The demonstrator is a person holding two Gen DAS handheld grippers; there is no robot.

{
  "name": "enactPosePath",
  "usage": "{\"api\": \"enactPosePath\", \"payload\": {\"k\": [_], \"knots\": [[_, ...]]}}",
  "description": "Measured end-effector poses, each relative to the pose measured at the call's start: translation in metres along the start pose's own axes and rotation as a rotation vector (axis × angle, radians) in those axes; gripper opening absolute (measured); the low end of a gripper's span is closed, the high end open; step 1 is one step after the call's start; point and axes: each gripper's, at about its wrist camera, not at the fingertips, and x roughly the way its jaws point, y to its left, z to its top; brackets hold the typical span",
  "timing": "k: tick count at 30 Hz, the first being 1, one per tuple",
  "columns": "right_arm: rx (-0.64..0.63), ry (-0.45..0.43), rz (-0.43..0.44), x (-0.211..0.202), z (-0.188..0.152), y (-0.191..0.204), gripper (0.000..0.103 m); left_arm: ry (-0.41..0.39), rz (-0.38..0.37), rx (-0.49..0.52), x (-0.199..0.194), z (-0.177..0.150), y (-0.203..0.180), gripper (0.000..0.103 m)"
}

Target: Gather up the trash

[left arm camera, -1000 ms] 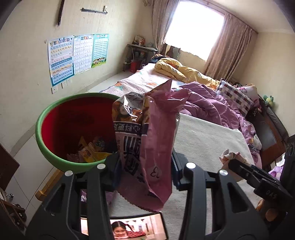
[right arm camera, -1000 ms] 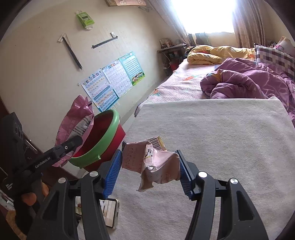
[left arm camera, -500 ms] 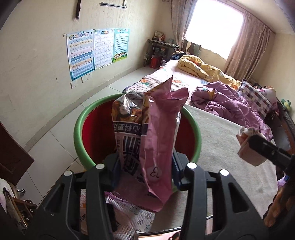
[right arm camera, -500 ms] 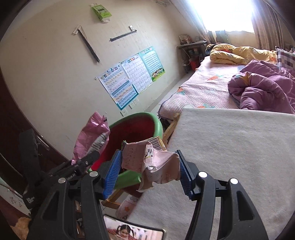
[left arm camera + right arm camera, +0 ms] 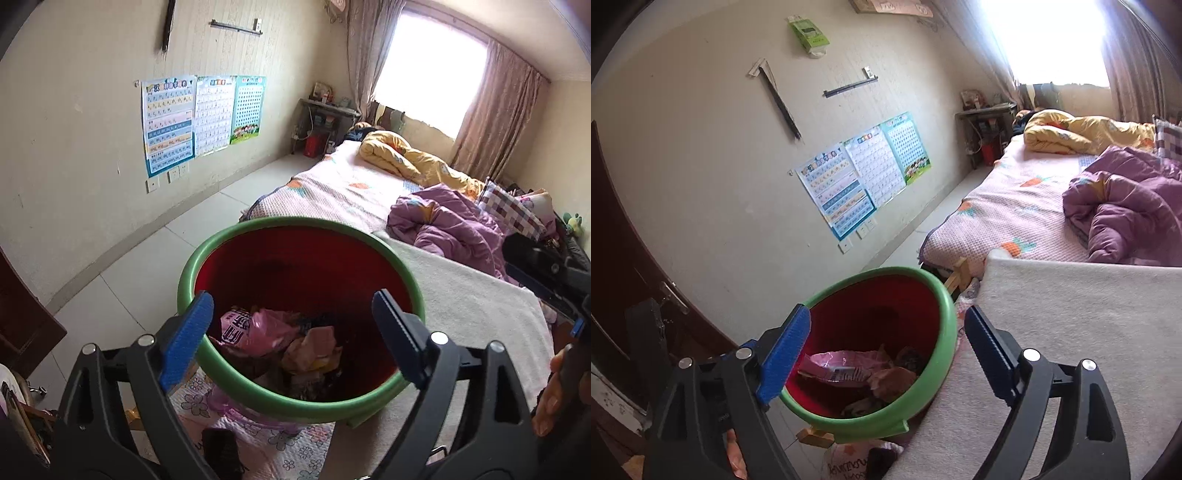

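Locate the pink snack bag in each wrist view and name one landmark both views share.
Left wrist: the pink snack bag lies inside the red bin, lower centre, seen between the open blue fingers.
Right wrist: the same bag lies in the bin at lower centre-left, just right of the left finger.
Shared landmark: the bin's green rim; also the wall posters.

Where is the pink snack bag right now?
The pink snack bag lies inside the red bin, left of a crumpled wrapper, in both wrist views.
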Motion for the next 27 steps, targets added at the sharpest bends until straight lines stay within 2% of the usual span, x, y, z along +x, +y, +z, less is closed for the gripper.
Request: {"api": "enactPosePath", "payload": {"k": [3,6,8,11,16,20,27], "knots": [[-0.04,-0.078,-0.047,-0.026,-0.006,-0.003,0.097,-0.1,0.019,-0.015,-0.019,0.003,-0.013,0.098],[-0.088,-0.161,-0.094,-0.054,-0.014,-0.006,0.097,-0.188,0.063,-0.013,-0.033,0.008,-0.03,0.098],[-0.105,-0.22,-0.114,-0.071,-0.018,-0.012,0.097,-0.226,0.06,-0.003,-0.042,0.011,-0.043,0.098],[-0.108,-0.29,-0.171,-0.095,-0.021,-0.023,0.097,-0.218,0.056,0.003,-0.046,0.018,-0.057,0.098],[-0.104,-0.301,-0.306,-0.115,-0.028,-0.048,0.097,-0.21,0.045,0.0,-0.055,0.014,-0.078,0.098],[-0.077,-0.294,-0.315,-0.127,-0.037,-0.066,0.097,-0.197,0.041,0.038,-0.061,0.006,-0.096,0.098],[-0.072,-0.274,-0.324,-0.14,-0.047,-0.086,0.097,-0.193,0.047,0.041,-0.067,-0.001,-0.117,0.098]]}}
